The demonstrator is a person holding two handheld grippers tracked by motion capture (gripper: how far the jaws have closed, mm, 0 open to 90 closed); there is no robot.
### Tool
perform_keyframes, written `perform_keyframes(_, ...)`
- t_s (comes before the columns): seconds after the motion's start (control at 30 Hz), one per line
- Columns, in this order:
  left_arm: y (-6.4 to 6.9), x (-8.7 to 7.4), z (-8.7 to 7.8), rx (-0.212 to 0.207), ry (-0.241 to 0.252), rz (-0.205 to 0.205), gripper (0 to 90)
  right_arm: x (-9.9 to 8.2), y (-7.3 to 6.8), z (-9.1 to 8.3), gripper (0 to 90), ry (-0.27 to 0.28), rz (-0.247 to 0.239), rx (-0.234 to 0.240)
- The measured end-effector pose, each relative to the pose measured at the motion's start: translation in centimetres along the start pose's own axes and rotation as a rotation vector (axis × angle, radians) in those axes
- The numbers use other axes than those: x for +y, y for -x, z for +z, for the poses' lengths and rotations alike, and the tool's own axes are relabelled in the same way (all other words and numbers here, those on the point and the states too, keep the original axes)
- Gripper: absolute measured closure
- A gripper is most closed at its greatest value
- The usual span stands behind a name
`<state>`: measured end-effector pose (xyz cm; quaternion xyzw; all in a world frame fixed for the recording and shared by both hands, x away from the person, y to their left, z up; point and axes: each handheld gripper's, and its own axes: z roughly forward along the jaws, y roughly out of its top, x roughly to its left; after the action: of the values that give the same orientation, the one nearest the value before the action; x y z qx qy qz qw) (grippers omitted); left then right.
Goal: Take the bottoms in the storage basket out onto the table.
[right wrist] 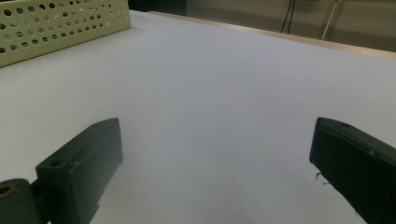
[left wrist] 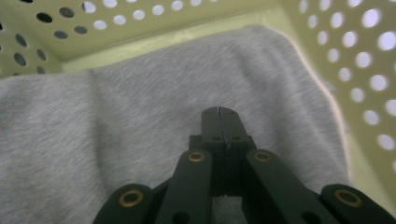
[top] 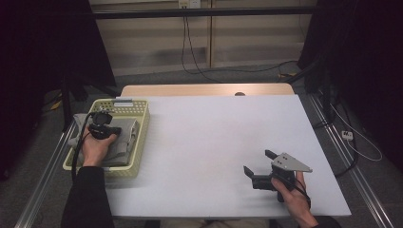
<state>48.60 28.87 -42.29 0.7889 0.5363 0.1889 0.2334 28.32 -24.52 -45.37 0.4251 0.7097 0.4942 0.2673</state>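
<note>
Inside the yellow basket [top: 140, 124], left tongs [left wrist: 220, 112] press together over grey cloth [left wrist: 116, 121]; right tongs [right wrist: 215, 163] gape apart.

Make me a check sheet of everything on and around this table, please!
Surface: white table top, bare in the middle.
Job's things: folded grey cloth lying inside the yellow perforated basket at the table's left edge.
Clutter: nothing seen.
Grippers: left gripper down in the basket, jaws shut together over the cloth; whether they pinch any fabric I cannot tell. Right gripper low over the table near the right front, jaws wide open, holding nothing.
Cables: black cable trailing from the left gripper; black wires hanging at the back wall.
Surroundings: wooden wall panels, dark curtains at both sides, grey floor.
</note>
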Motion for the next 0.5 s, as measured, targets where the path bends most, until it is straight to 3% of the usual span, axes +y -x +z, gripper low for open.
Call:
perform_keyframes(0.03, 0.0, 0.0, 0.3, 0.001, -0.017, -0.021, 90.0, 0.0, 0.0, 0.0, 2.6, 0.000, -0.001, 0.000)
perform_keyframes(0.1, 0.0, -0.1, 0.5, 0.039, -0.037, -0.020, 90.0, 0.0, 0.0, 0.0, 2.5, 0.001, -0.002, 0.001)
perform_keyframes(0.2, 0.0, -0.2, 0.8, 0.040, -0.050, -0.024, 90.0, 0.0, 0.0, 0.0, 2.5, 0.001, -0.002, 0.000)
perform_keyframes(0.5, 0.8, -0.2, 1.4, 0.065, -0.055, 0.013, 90.0, 0.0, 0.1, 0.0, 2.6, -0.001, -0.002, -0.001)
